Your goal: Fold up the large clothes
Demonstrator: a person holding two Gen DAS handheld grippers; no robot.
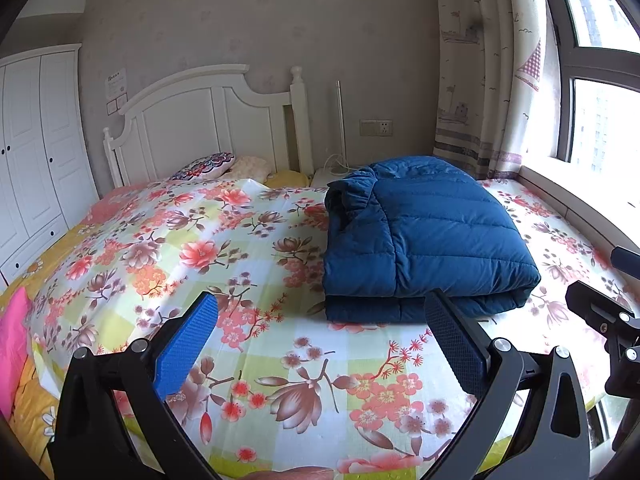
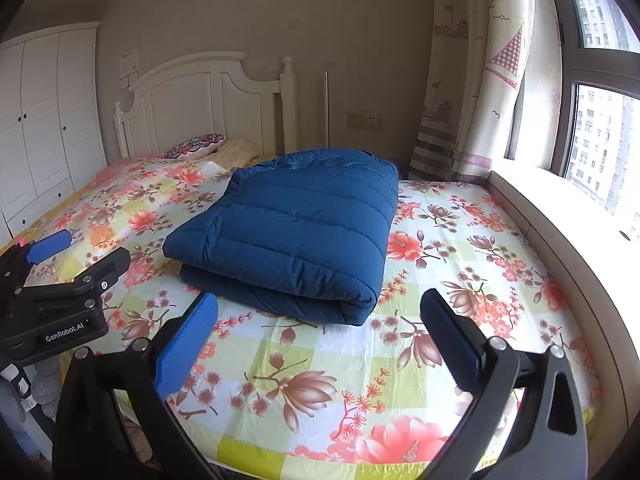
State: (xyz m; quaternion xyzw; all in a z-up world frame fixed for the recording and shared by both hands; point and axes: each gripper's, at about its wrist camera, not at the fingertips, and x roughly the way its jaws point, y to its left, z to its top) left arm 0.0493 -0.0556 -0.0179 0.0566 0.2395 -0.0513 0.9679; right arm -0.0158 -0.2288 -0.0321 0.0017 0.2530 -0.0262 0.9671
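A dark blue quilted down jacket (image 1: 424,240) lies folded into a thick rectangle on the floral bedsheet (image 1: 200,248). It also shows in the right wrist view (image 2: 296,232), ahead and a little left of centre. My left gripper (image 1: 320,312) is open and empty, held above the sheet just in front of the jacket's near left corner. My right gripper (image 2: 318,312) is open and empty, just in front of the jacket's near folded edge. The left gripper shows at the left of the right wrist view (image 2: 76,252). Neither gripper touches the jacket.
A white headboard (image 1: 208,120) and pillows (image 1: 208,166) stand at the far end of the bed. A white wardrobe (image 1: 36,140) is at the left. A curtain (image 1: 480,80) and a window sill (image 2: 560,208) run along the right. A pink cloth (image 1: 14,336) lies at the left edge.
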